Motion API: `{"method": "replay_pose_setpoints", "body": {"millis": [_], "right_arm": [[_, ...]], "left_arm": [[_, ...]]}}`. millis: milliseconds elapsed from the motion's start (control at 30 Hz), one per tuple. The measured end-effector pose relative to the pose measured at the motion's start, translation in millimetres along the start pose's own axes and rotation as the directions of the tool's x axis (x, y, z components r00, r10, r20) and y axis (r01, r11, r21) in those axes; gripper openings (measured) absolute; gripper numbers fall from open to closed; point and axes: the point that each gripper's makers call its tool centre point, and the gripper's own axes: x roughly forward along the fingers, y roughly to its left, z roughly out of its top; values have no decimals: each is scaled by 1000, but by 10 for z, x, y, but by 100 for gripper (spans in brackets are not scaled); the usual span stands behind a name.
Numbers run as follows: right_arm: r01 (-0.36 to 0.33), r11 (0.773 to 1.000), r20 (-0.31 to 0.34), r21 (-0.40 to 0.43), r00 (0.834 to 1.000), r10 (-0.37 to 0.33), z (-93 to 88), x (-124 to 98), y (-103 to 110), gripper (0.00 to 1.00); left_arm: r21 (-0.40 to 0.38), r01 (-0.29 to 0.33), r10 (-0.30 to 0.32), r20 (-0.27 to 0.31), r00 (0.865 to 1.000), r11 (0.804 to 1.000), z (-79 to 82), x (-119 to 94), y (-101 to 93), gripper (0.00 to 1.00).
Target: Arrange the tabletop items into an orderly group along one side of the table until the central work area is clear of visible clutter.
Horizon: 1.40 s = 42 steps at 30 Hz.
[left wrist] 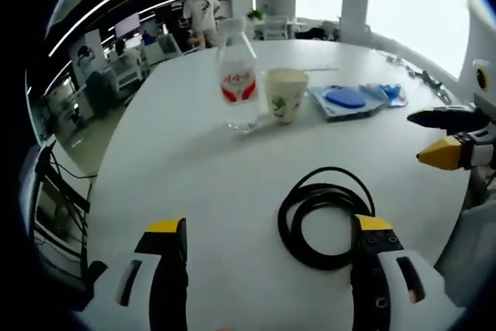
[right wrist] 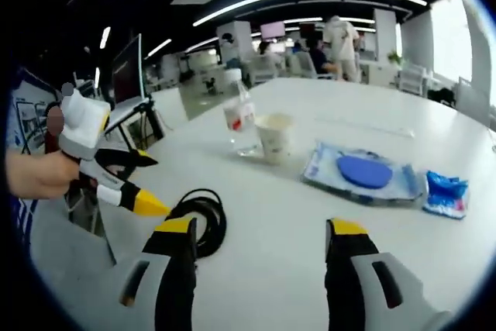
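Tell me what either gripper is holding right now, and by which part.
Nothing. The left gripper and right gripper are both open over the table, with the cable lying loose.

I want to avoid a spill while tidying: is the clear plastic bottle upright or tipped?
Upright. The clear plastic bottle with the red label stands on its base on the white table, beside the paper cup.

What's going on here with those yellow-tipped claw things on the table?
A person holds a gripper in each hand, tidying a white table. Both the left gripper and right gripper are open and empty. A coiled black cable lies near the left one. Farther off stand a water bottle and paper cup, with blue packets alongside.
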Motion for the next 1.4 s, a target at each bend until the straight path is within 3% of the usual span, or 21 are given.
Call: {"method": "replay_pose_setpoints", "body": {"millis": [633, 833, 1000, 1267, 1400], "right_arm": [[-87, 996, -125, -15, 989, 84, -335, 506, 482, 54], [-77, 997, -147, -24, 986, 72, -430, 563, 485, 46], [-80, 996, -144, -26, 987, 75, -467, 573, 548, 39], [-85, 995, -170, -46, 982, 76, -553, 641, 587, 25], [-76, 996, -166, -46, 984, 68, -540, 659, 588, 23]], "left_arm": [[-4, 15, -15, -56, 998, 1000, -201, 182, -74, 73], [-4, 31, -31, -44, 999, 1000, -219, 202, -132, 59], [-21, 12, -13, -50, 999, 1000, -254, 226, -111, 58], [-42, 38, -40, -59, 997, 998, -330, 262, -217, 48], [-32, 37, -39, -49, 998, 999, -320, 273, -222, 43]]}}
